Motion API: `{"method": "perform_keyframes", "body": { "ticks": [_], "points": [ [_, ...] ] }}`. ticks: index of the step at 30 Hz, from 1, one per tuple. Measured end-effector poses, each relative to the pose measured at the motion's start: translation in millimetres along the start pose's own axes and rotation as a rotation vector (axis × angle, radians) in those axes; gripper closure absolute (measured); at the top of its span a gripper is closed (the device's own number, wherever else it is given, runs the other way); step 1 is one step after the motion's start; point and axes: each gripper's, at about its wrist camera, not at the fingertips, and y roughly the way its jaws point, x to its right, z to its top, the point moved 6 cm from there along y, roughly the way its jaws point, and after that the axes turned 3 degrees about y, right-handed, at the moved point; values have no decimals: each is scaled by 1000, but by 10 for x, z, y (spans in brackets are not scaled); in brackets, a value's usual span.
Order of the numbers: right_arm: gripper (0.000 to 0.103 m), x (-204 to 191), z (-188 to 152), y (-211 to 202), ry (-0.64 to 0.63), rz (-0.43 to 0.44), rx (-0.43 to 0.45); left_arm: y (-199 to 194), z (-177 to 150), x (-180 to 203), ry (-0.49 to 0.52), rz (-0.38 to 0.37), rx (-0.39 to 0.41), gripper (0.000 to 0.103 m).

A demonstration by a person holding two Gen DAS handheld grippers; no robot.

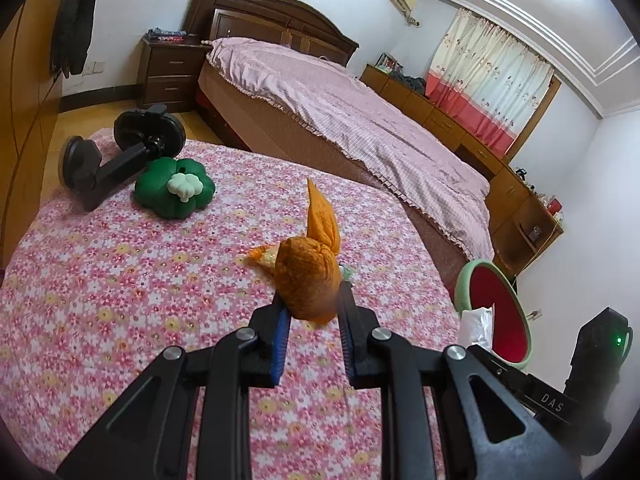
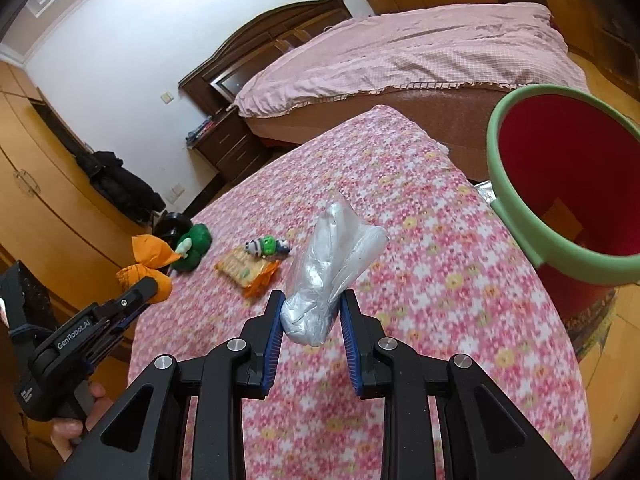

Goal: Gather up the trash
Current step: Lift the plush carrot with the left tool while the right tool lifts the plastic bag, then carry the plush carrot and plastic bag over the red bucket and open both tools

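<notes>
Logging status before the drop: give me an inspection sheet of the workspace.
Surface: floral tablecloth over the table.
Job's things: orange cloth bundle and clear plastic bag, both held; snack wrapper and small striped wrapper lying on the cloth; red bin with green rim at the table's edge.
Clutter: green clover-shaped toy, black mount.
Grippers: left hand-held gripper shut on the bundle; right hand-held gripper shut on the bag.
Cables: nothing seen.
Surroundings: bed, nightstand, curtains.
</notes>
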Motion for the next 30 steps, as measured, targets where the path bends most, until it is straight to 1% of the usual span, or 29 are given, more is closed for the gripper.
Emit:
{"method": "perform_keyframes", "body": {
  "ticks": [7,14,20,30],
  "points": [
    [75,-18,-111,-243,10,13,29,-219,-57,123,22,-21,22,81],
    [75,35,-159,-501,31,17,73,-352,-154,292,51,-36,16,81],
    [75,179,-173,-700,56,6,109,-330,-219,455,63,-66,-11,81],
    [75,500,-63,-921,107,-4,169,-145,-292,786,112,-98,-56,81]
  ]
}}
